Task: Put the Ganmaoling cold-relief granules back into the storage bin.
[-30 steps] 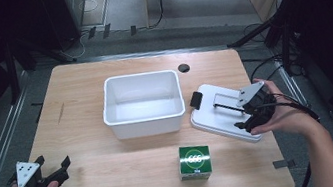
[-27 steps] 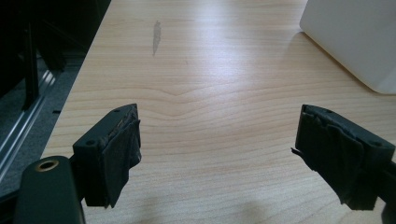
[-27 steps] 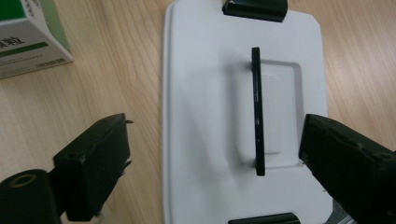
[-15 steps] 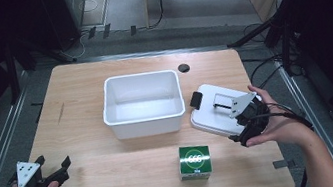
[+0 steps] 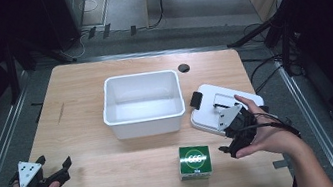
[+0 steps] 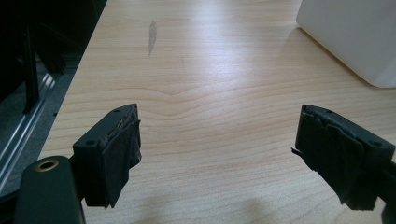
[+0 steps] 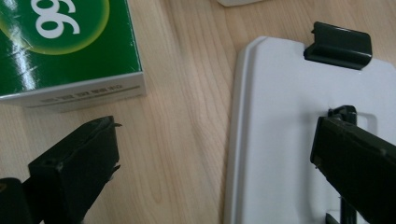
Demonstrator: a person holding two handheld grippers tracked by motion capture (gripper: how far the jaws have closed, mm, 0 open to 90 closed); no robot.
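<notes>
Right gripper (image 5: 232,138): seen in the high view in the person's right hand (image 5: 267,135), low over the wooden table (image 5: 77,87); its jaws are spread wide with nothing between them, having just been opening in the past second.
Change from earlier: a second ago this gripper was over the middle of the flat white plastic lid with black clips (image 5: 209,117); it has since been drawn toward the person and across to the lid's near edge, closer to the box.
Green square cardboard box with a white-numbered round emblem (image 5: 195,161): just beyond the right gripper's jaw tips on the side away from the lid, flat on the table and not touched. In the right gripper view the box (image 7: 60,42) is seen ahead of one jaw and the lid (image 7: 299,140) ahead of the other, with bare wood between.
Black clip (image 7: 338,45): at the lid's far edge, ahead of the gripper.
White rectangular plastic tub (image 5: 142,103): beyond the box and beside the lid, open at the top; its place is unchanged.
Left gripper (image 5: 53,174): held at the table's near corner, well apart from everything else; its jaws are wide apart and empty, and its position is unchanged.
Left gripper view: bare wood between the jaws, a corner of the tub (image 6: 355,37) well ahead.
</notes>
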